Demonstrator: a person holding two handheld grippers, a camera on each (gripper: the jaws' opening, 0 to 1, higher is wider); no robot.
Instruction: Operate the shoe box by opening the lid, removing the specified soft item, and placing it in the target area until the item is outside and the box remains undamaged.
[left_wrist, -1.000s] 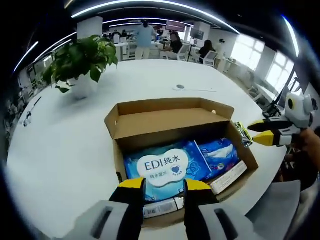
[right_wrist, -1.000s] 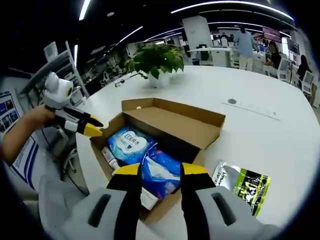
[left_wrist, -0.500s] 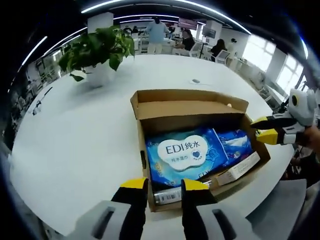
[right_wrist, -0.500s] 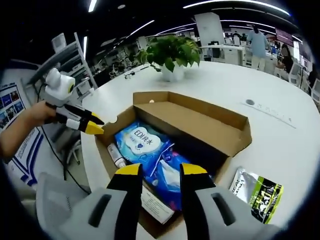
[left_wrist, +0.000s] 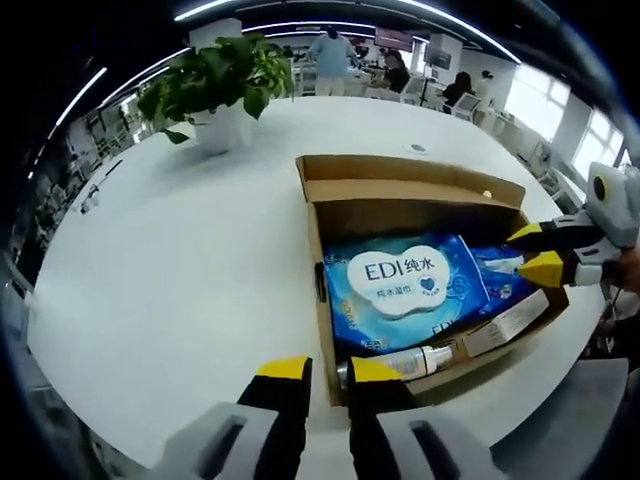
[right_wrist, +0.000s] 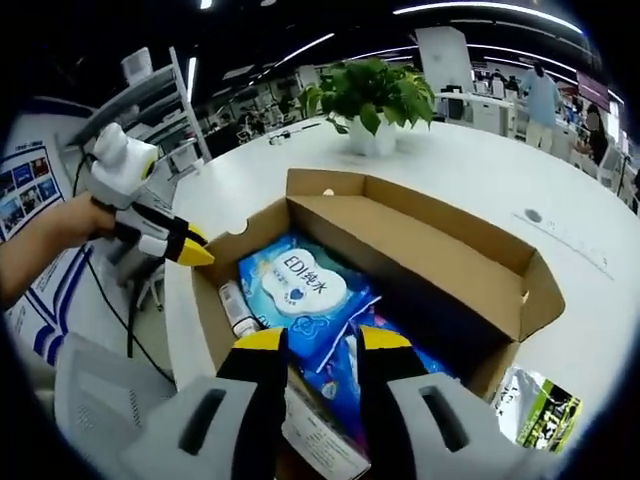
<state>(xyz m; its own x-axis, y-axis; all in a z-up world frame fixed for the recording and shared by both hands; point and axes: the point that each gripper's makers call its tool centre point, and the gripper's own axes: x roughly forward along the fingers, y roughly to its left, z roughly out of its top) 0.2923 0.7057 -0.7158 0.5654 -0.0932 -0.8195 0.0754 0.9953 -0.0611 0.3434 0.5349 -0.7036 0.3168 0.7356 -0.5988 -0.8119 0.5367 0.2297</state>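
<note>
- two grippers flank the open shoe box (left_wrist: 420, 265); lid already folded back.
- since a second ago my right gripper (right_wrist: 312, 340) has moved in over the blue wipes pack (right_wrist: 300, 290), jaws apart, holding nothing.
- my left gripper (left_wrist: 322, 368) has drawn back to the near wall, jaws slightly parted, empty.
- wipes pack remains inside; i judge the grasp comes next.

My left gripper (left_wrist: 318, 372) has grey jaws with yellow-and-black tips. My right gripper (right_wrist: 315, 343) matches — white rounded body, bare forearm behind.
</note>
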